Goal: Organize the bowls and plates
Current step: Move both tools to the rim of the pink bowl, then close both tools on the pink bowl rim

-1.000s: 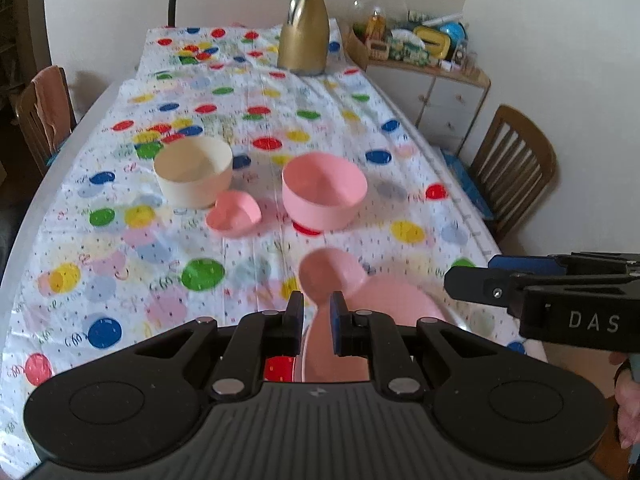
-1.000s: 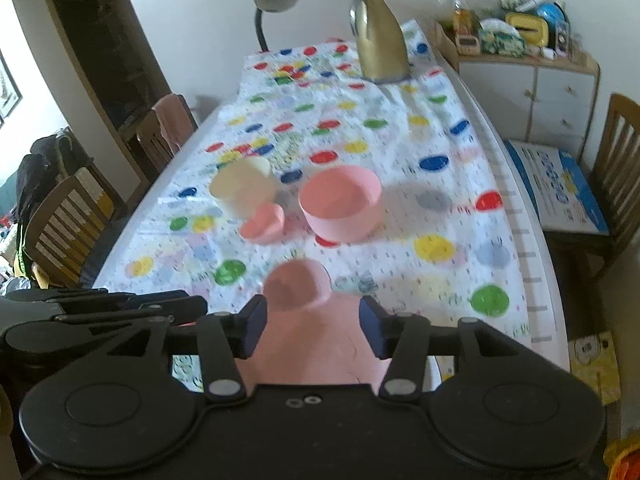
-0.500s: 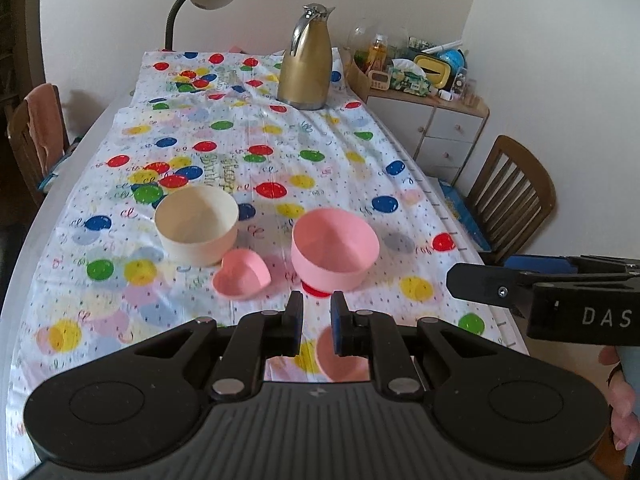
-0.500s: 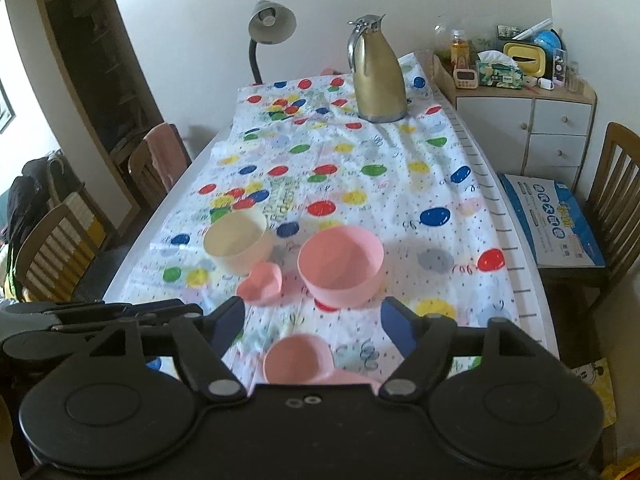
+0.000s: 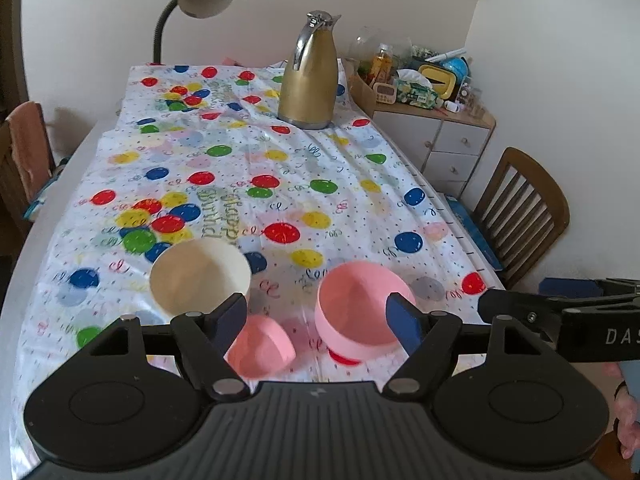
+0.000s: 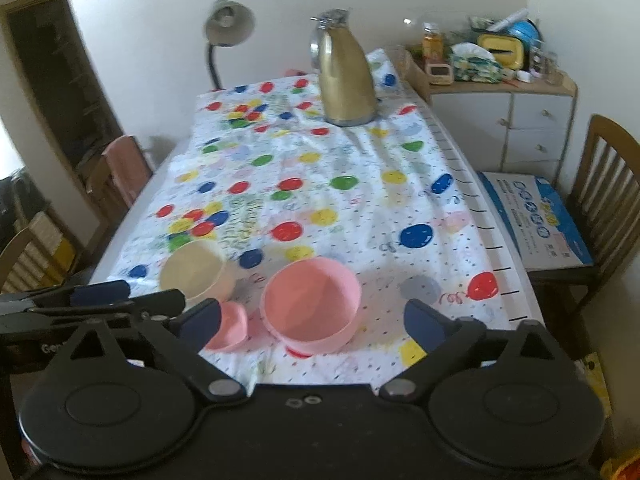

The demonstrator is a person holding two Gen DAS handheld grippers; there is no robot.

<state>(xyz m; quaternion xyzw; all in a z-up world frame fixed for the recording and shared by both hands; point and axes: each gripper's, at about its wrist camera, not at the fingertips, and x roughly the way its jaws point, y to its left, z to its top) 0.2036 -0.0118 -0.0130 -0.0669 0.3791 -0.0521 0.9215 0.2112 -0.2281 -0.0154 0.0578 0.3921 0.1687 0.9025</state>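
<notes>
Both grippers have just been opening and now stand wide with nothing between their fingers. Beyond the left gripper (image 5: pixel 316 322) and right gripper (image 6: pixel 312 322), on the worktop (image 5: pixel 360 184), sit a cream bowl (image 5: pixel 200 276), a heart dish (image 5: pixel 262 346) and a pink bowl (image 5: pixel 362 316), left to right.

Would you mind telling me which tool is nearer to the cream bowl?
Left. The left tool is open just behind the cream bowl, slightly to its right; the right tool faces the large pink bowl, farther right.
</notes>
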